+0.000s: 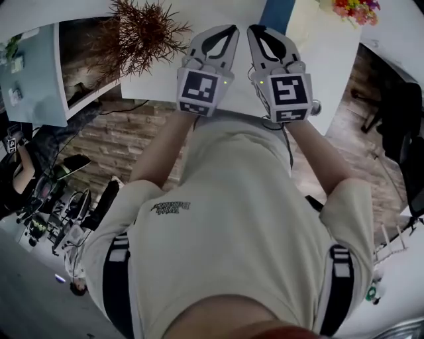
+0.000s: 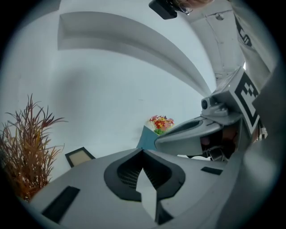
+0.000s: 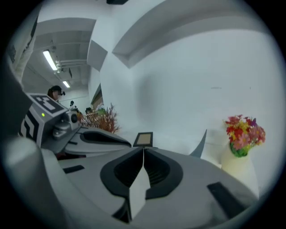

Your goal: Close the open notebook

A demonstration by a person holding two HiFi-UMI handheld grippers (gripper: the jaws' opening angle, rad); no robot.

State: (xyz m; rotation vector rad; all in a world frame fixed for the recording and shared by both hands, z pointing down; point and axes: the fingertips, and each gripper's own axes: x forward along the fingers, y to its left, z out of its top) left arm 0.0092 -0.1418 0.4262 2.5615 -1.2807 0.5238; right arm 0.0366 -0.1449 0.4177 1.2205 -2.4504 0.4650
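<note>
Blue card, standing on a slant at the far side of the white worktop (image 1: 165,83), is what I take for the raised cover of the notebook (image 1: 276,14). No view shows its pages well enough to be sure. It lies ahead of both tools and off to the right, so the right tongs (image 1: 265,33) are the nearer, with the left tongs (image 1: 222,33) just beside them. Its long edge seems to run away from the person. Both pairs are closed with nothing in them, the jaw tips meeting in each gripper view. The head view catches only a strip of blue at its top edge. The left gripper view shows the cover (image 2: 145,137) leaning just beside the flowers (image 2: 161,123). The right gripper view adds the cream vase (image 3: 237,167) under them, and a small picture frame (image 3: 143,139) that the head view misses.
</note>
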